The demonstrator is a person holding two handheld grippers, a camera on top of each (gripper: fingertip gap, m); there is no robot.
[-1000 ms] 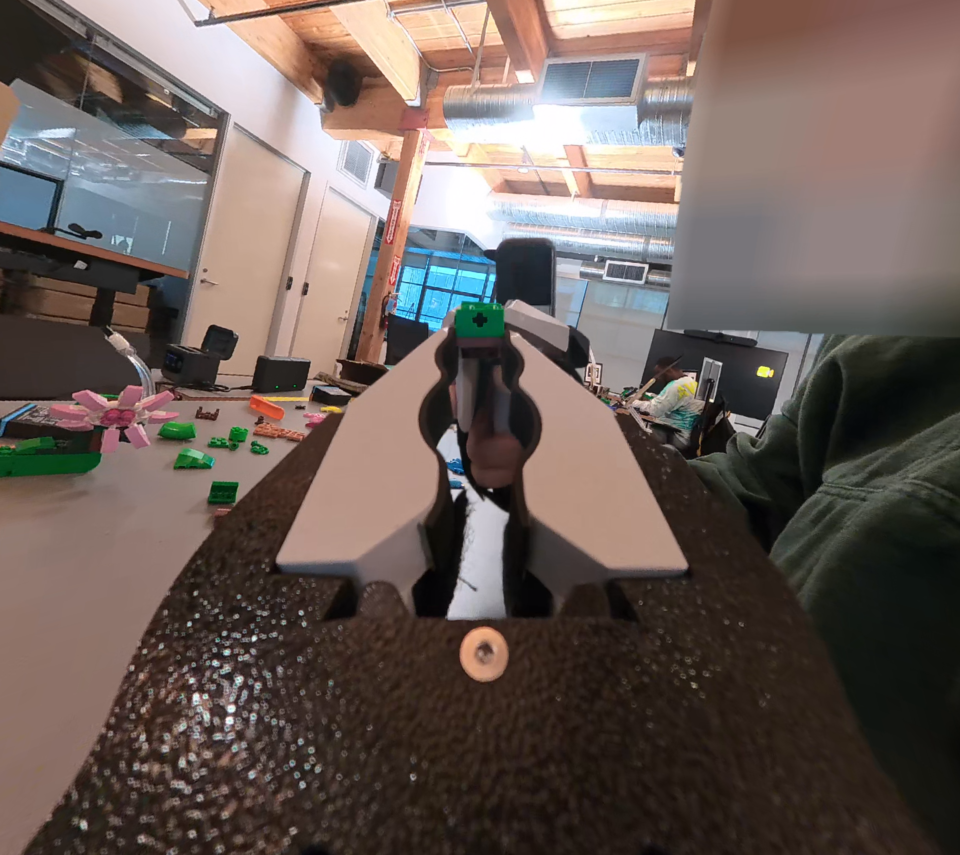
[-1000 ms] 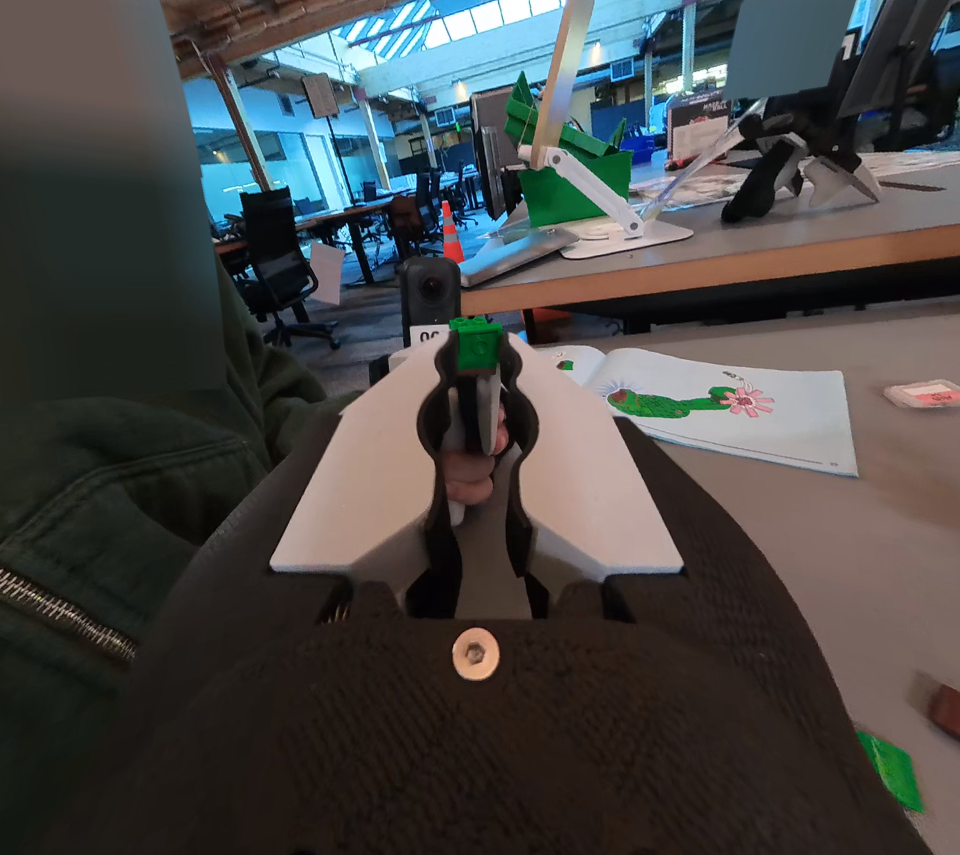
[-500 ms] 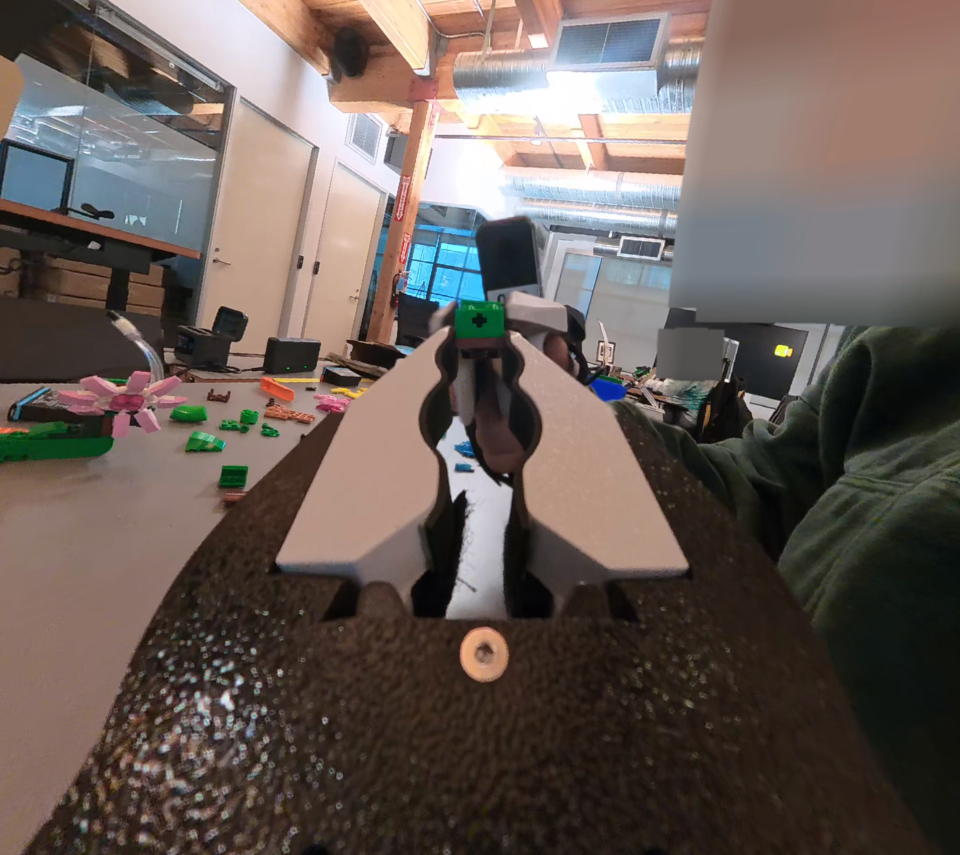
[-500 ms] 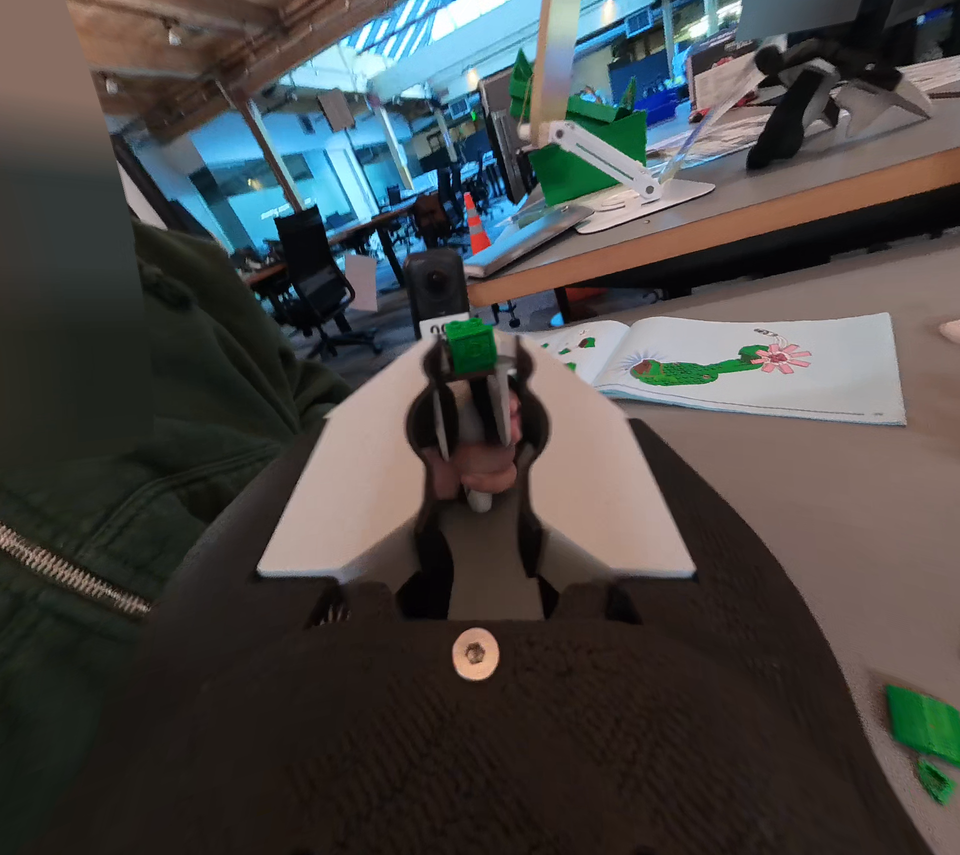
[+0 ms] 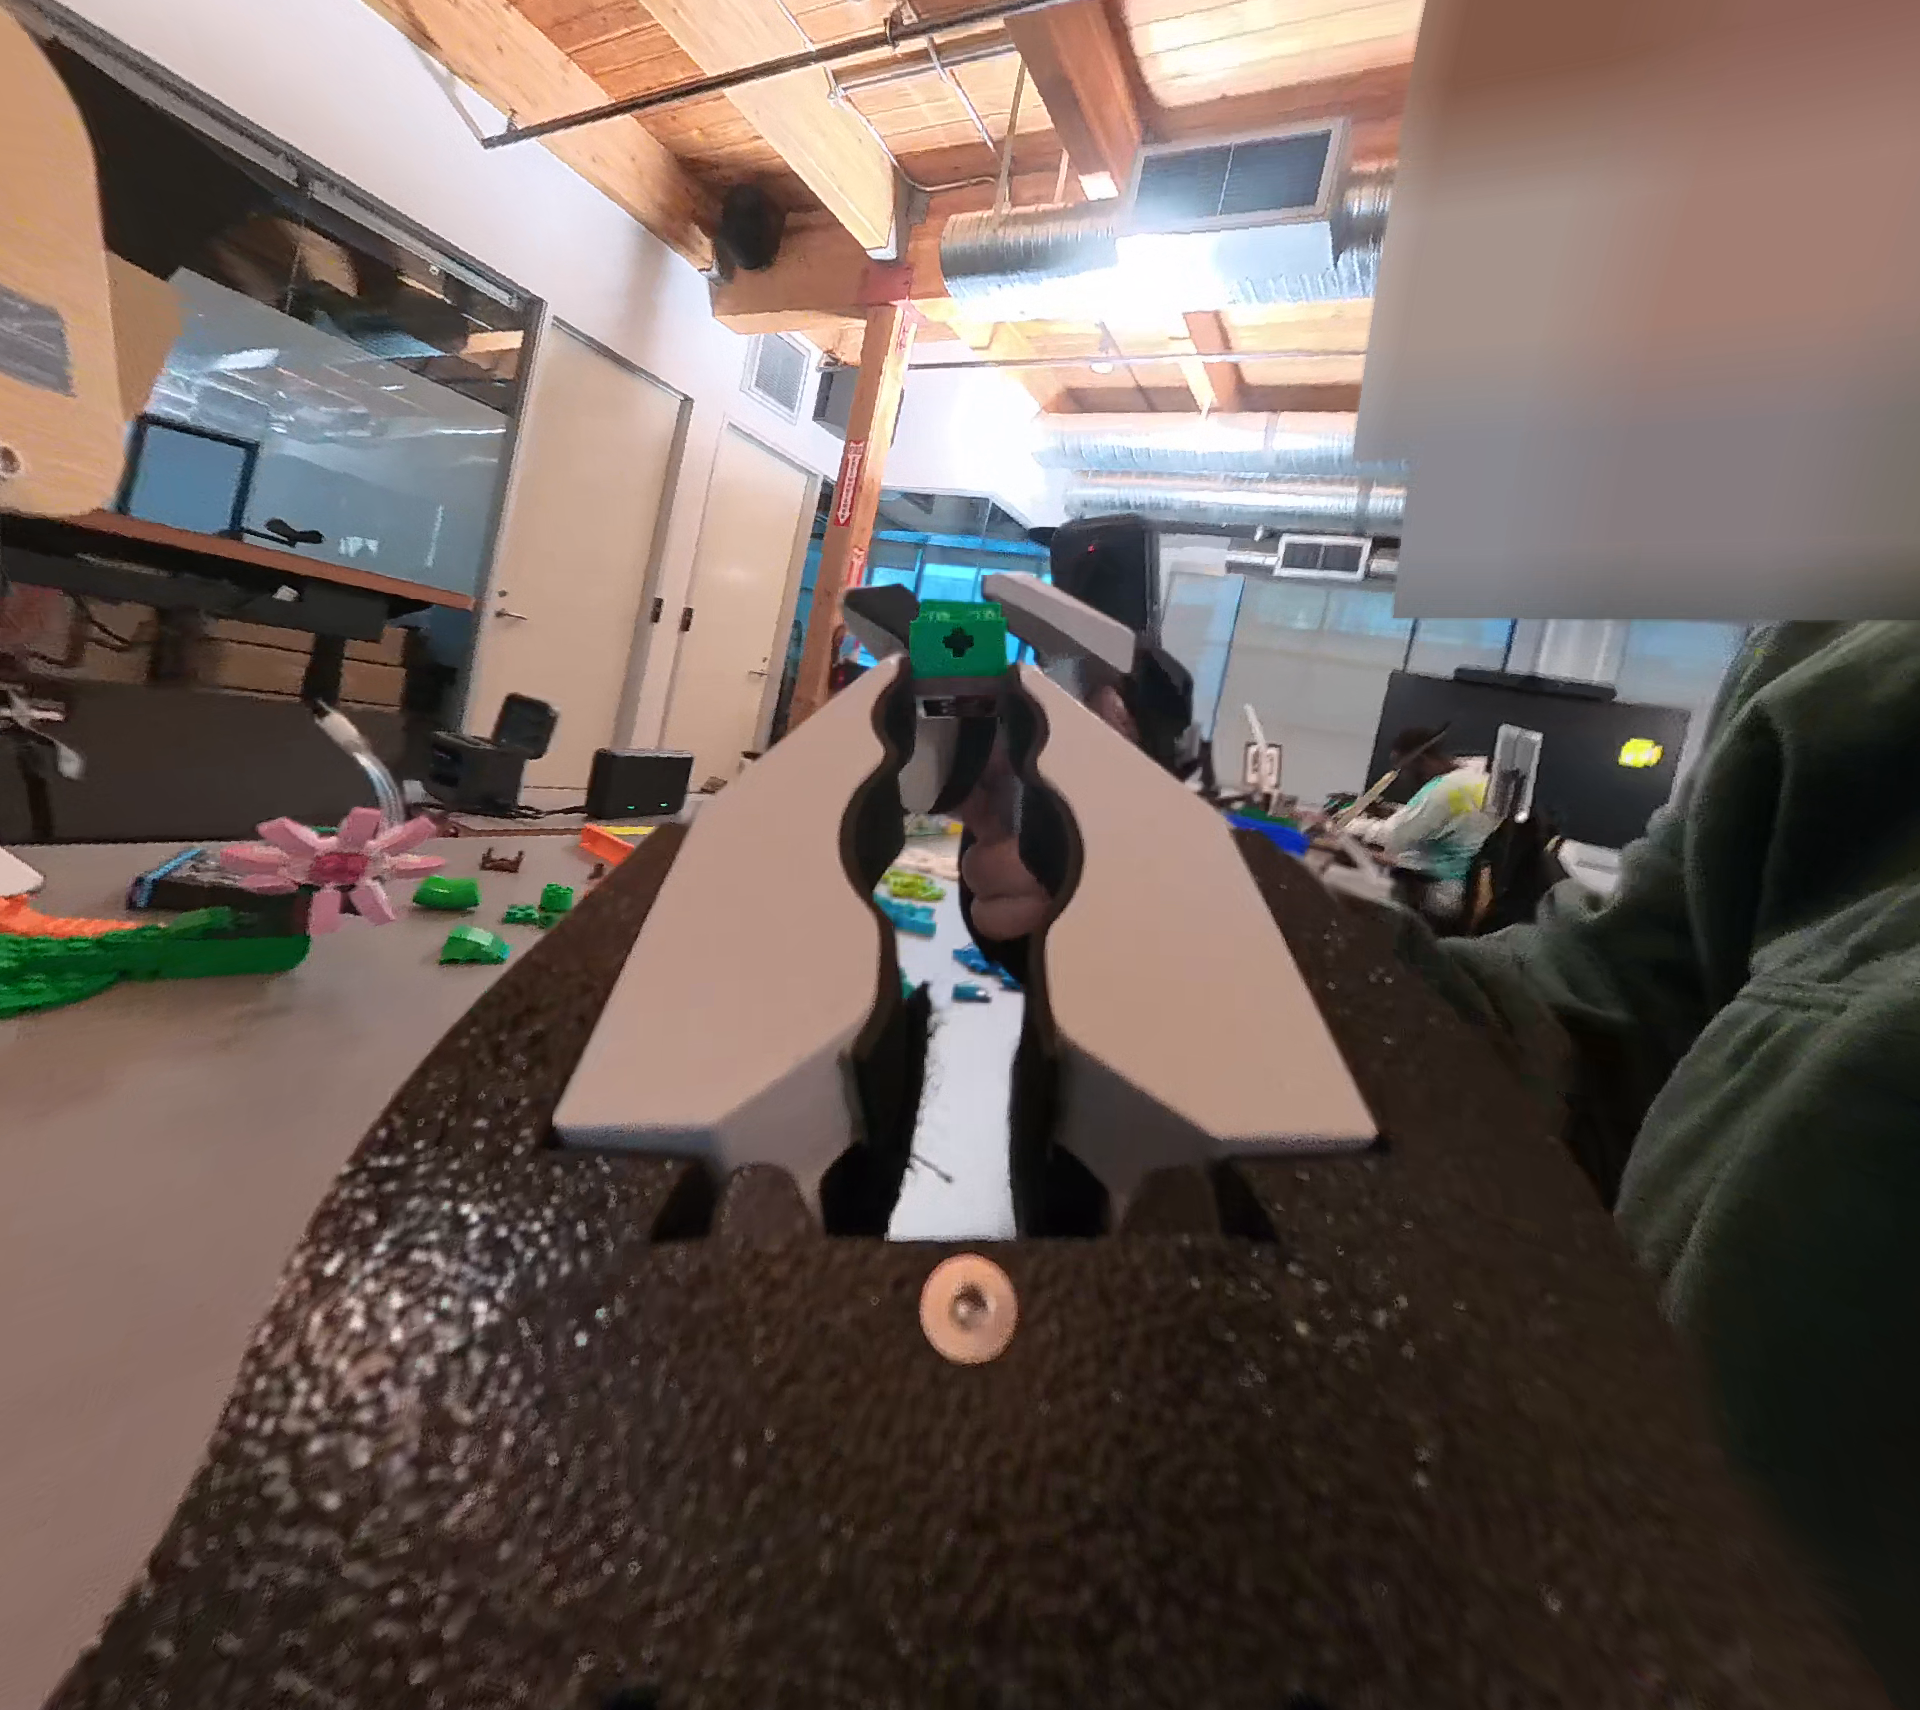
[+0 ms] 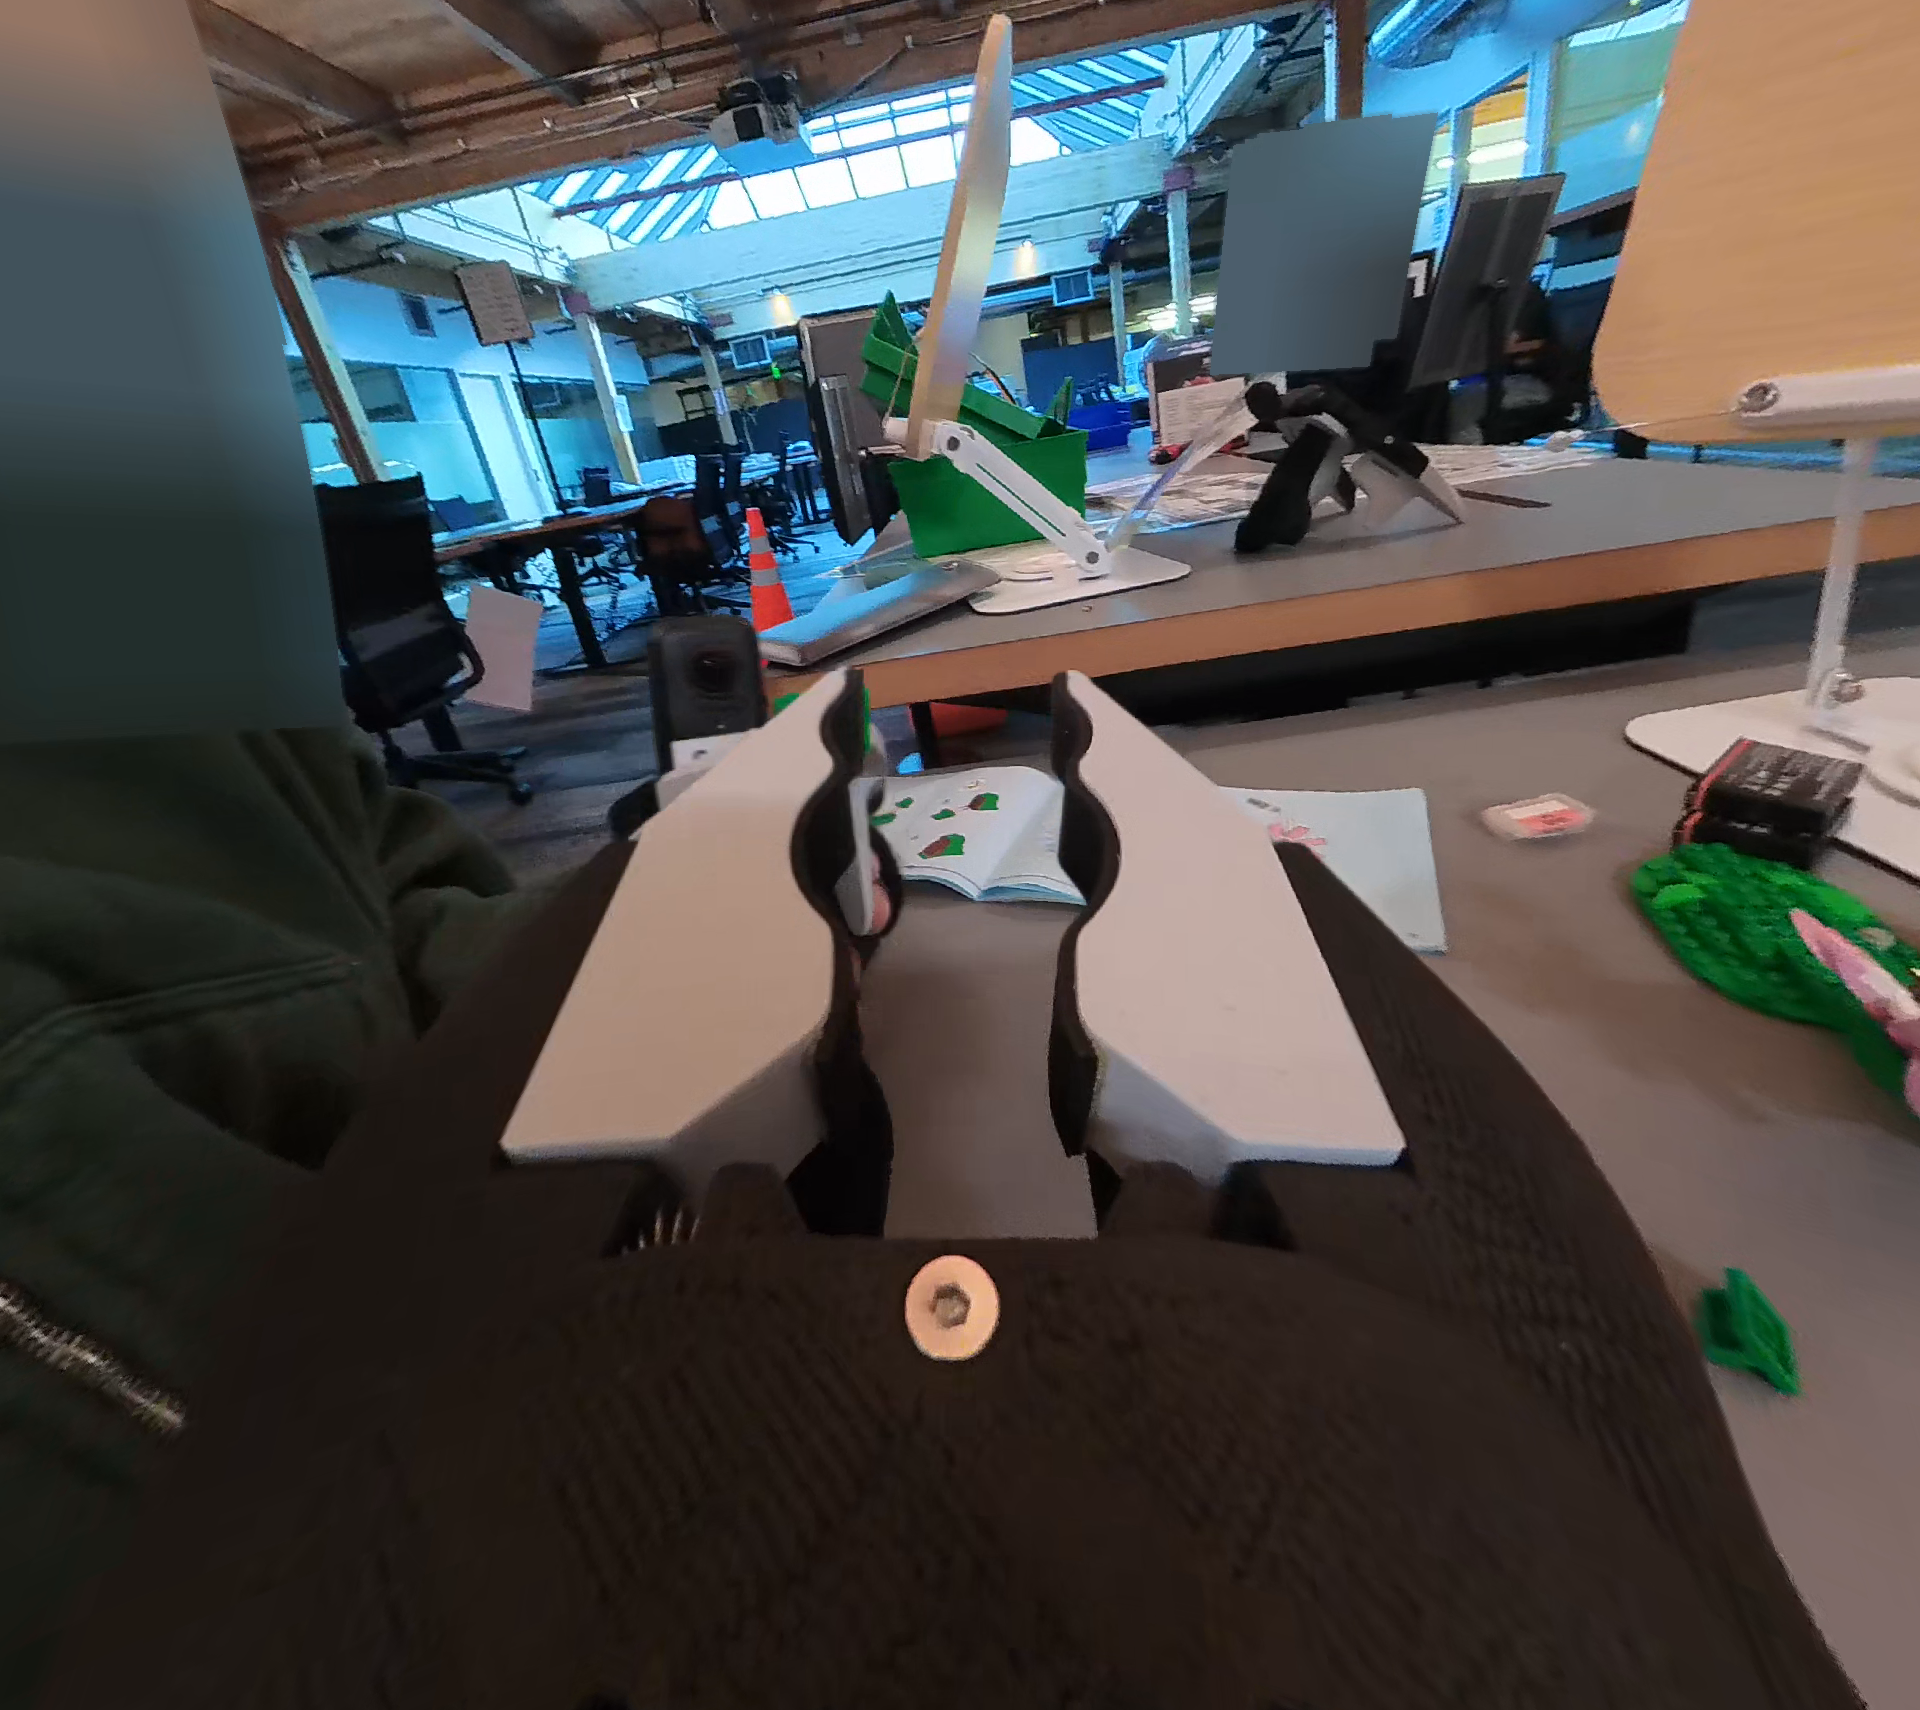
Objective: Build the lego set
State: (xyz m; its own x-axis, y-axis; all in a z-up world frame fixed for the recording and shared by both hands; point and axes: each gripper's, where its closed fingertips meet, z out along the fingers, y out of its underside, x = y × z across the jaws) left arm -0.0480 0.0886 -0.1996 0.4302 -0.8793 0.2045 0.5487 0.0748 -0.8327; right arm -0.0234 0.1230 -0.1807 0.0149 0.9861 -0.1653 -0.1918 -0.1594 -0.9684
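Flanking green brick [image 5: 957, 646] in L hand-held gripper [image 5: 957, 673]: R's spread fingers [image 5: 1060, 621].

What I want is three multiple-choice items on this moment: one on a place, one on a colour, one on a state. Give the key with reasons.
1. Where is the pink flower?
A. On the table, left of the left tool
B. Between the right tool's fingers
C. On the floor

2. What colour is the brick at the left tool's tips?
A. Orange
B. Green
C. Blue

3. How is the right tool set?
A. Shut on a brick
B. Shut on nothing
C. Open

Key:
1. A, since the left wrist view shows the flower on the grey tabletop, off to the left.
2. B, since the brick pinched at the fingertips is bright green.
3. C, since the right wrist view shows a wide gap between its fingers with nothing in it.
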